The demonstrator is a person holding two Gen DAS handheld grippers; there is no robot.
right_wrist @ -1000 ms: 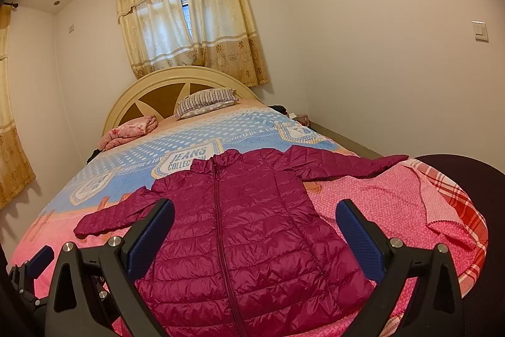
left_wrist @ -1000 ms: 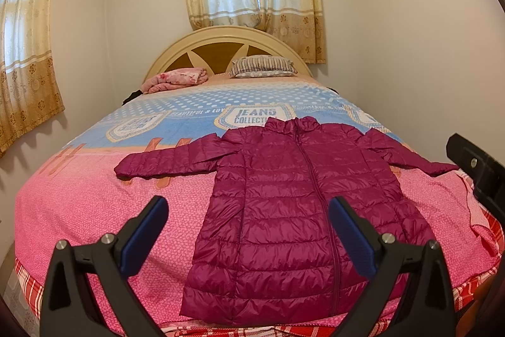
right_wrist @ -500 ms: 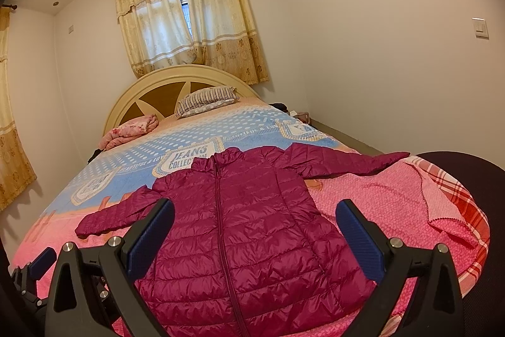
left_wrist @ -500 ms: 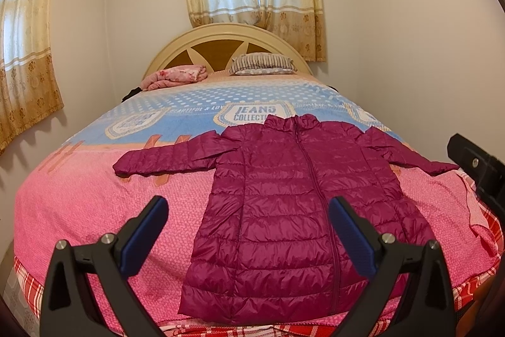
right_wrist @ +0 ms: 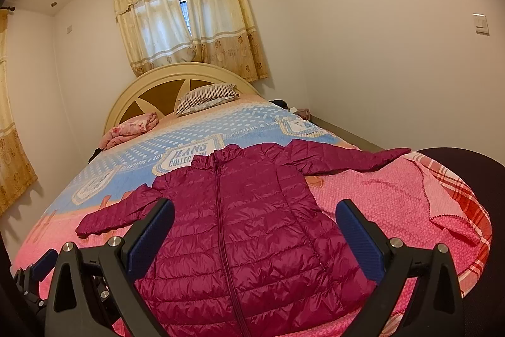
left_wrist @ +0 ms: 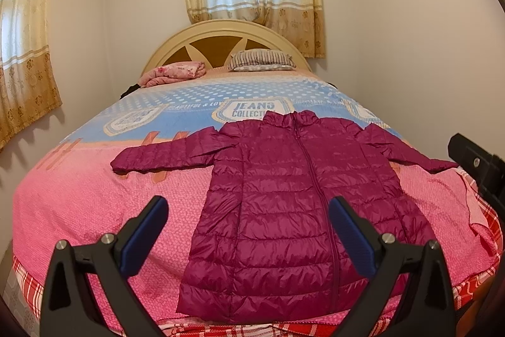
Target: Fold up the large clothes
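left gripper (left_wrist: 247, 229) hangs over the foot of the bed (left_wrist: 79, 195) with its two blue-padded fingers spread wide and nothing between them. from this wrist view the magenta puffer coat (left_wrist: 284, 185) lies flat on the pink and blue bedspread, front up, zipped, collar toward the headboard and hem at the near edge. its sleeves reach out to both sides, one across the pink field and the other toward the far side, where part of the right gripper's black body (left_wrist: 476, 166) shows. a striped pillow (left_wrist: 260, 60) and a folded pink blanket (left_wrist: 176, 73) sit well away at the head.

in the right wrist view the right gripper (right_wrist: 254, 234) is also wide apart and empty, held above the lower half of the coat (right_wrist: 246, 210). the sleeve on that side (right_wrist: 347, 158) runs out to the bed's edge near a turned-back corner of the spread.

folding has not begun, by my reading. a good first move would be to take each sleeve near the cuff, pinching through both layers since the shiny shell looks slippery, then lay it across the chest without dragging the body. keep the hem square to the bed edge.
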